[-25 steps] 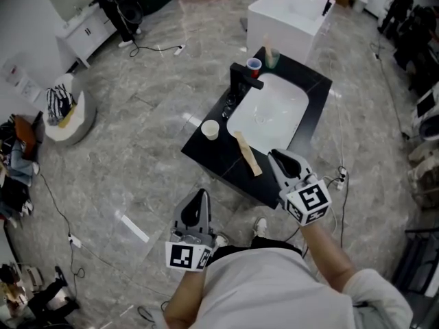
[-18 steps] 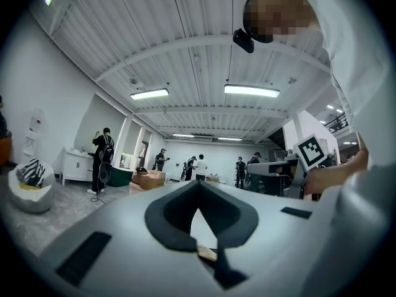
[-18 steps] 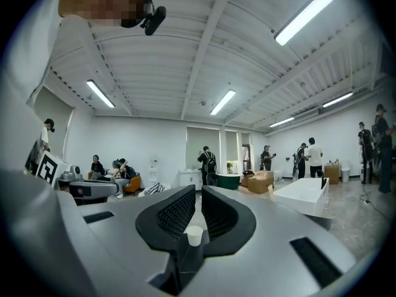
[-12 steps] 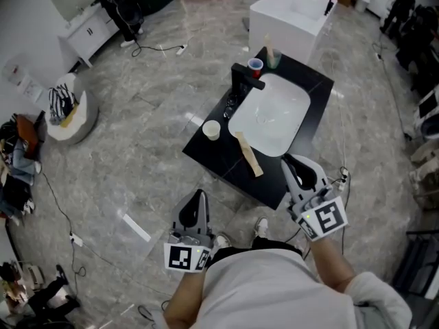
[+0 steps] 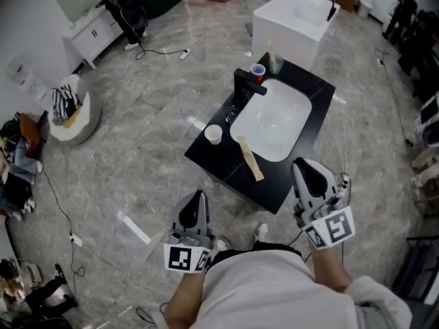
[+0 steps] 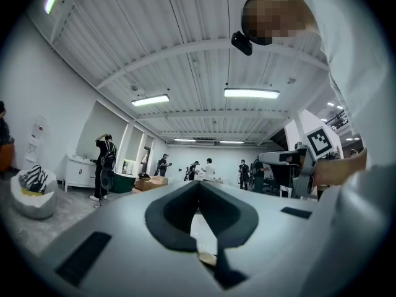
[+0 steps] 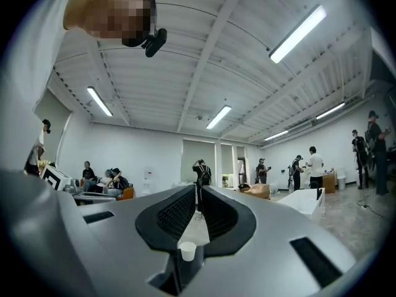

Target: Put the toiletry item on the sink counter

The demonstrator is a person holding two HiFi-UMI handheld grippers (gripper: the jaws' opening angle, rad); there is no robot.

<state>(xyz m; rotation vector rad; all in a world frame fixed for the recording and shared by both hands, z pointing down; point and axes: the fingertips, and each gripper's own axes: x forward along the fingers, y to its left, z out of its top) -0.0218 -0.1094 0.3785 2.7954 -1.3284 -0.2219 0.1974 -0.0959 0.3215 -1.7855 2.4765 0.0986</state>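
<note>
The left gripper (image 5: 198, 196) and right gripper (image 5: 303, 164) both have their jaws fully closed on nothing, and neither touches the counter. Ahead, between them, the tan toiletry item (image 5: 248, 157) lies flat on the black sink counter (image 5: 226, 166), beside the white basin (image 5: 274, 115). A white cup (image 5: 213, 133) stands beyond it, toward the left gripper's side.

left gripper (image 5: 199, 197): jaws together, empty, short of sink counter (image 5: 312, 88) | right gripper (image 5: 306, 168): jaws together, empty, beside its near corner

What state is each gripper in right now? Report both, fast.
Left gripper: closed, holding nothing.
Right gripper: closed, holding nothing.
</note>
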